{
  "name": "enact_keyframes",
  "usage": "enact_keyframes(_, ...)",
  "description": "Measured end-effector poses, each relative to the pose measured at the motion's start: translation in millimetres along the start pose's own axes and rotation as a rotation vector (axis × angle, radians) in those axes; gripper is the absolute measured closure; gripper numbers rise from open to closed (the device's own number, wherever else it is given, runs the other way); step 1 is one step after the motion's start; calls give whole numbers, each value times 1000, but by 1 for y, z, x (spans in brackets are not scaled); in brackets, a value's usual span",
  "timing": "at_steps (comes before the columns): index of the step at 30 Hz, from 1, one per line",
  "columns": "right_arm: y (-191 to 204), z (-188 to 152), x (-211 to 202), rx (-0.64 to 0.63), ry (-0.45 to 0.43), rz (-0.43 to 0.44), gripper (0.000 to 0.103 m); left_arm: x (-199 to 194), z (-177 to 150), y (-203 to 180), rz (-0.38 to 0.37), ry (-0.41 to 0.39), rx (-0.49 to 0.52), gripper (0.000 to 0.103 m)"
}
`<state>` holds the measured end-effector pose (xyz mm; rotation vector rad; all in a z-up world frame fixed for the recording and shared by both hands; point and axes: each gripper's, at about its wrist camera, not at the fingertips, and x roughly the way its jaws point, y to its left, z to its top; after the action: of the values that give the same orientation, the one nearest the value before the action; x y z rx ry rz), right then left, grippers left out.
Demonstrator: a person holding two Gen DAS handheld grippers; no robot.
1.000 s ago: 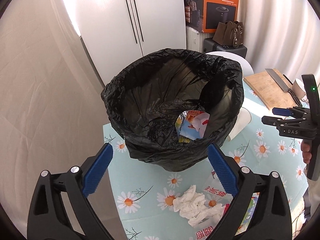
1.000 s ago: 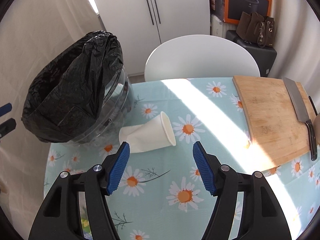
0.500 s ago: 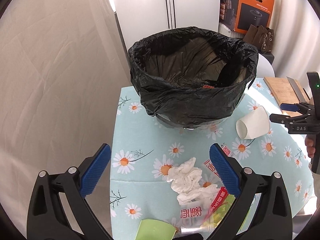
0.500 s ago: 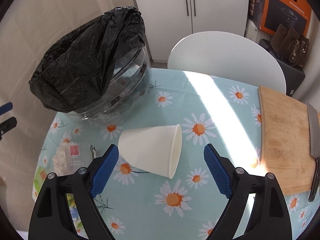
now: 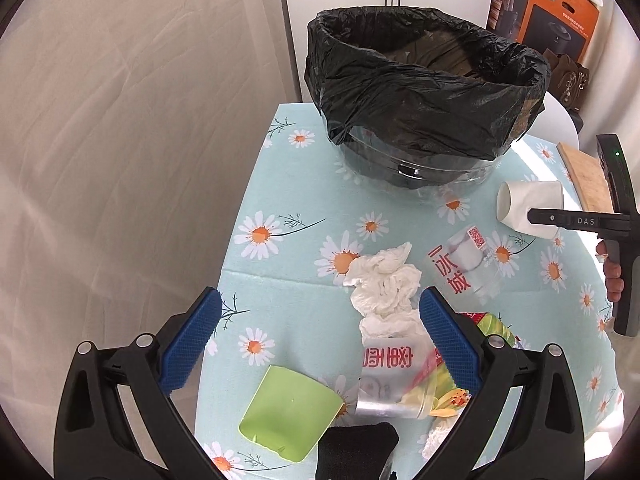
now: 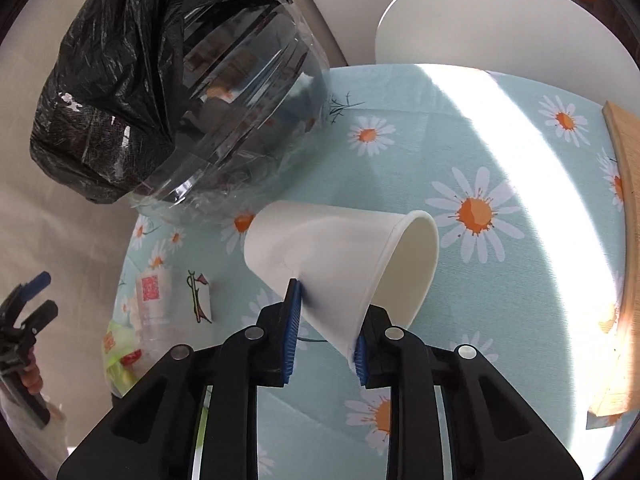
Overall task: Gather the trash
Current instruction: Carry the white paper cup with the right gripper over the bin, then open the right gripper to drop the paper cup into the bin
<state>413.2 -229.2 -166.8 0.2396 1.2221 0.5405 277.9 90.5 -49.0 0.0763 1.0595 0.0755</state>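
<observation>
Two blue pads of the right hand-held gripper (image 6: 324,330) have just been closing and now pinch the white paper cup (image 6: 340,248), denting its wall. The cup lies on its side just beside the bin (image 6: 240,120), base toward the bin and open mouth away from it, so its long axis runs across the jaws. My guess is that the coming move is a lift and a swing toward the bin's mouth, which stands above the cup and to its left, lined with a black bag (image 5: 420,92).

The left hand-held gripper (image 5: 320,344) stands wide open and holds nothing. A crumpled tissue (image 5: 384,284) lies ahead of it on the near side of the bin, with a clear plastic cup (image 5: 472,264), a green cup (image 5: 288,412) and wrappers around it.

Everything rests on a worktop under a daisy-print cloth (image 5: 280,200), with a wooden board (image 6: 628,240) well away from the bin and a white chair (image 6: 500,28) behind.
</observation>
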Motion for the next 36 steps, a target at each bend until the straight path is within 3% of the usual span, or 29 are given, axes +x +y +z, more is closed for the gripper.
enact_keyframes(10, 14, -10, -39, -85, -42, -85, 100, -14, -4, -1, 1, -22, -45, 6)
enact_keyframes(19, 23, 6, -108, -122, -159, -151, 100, -29, -7, -8, -6, -61, -54, 6)
enact_keyframes(28, 79, 41, -174, -218, -321, -166, 100, -31, -2, 7, -47, -87, -20, 6)
enact_keyframes(36, 139, 75, -165, -286, -333, -157, 100, -18, 4, 27, -62, -94, 6, 6)
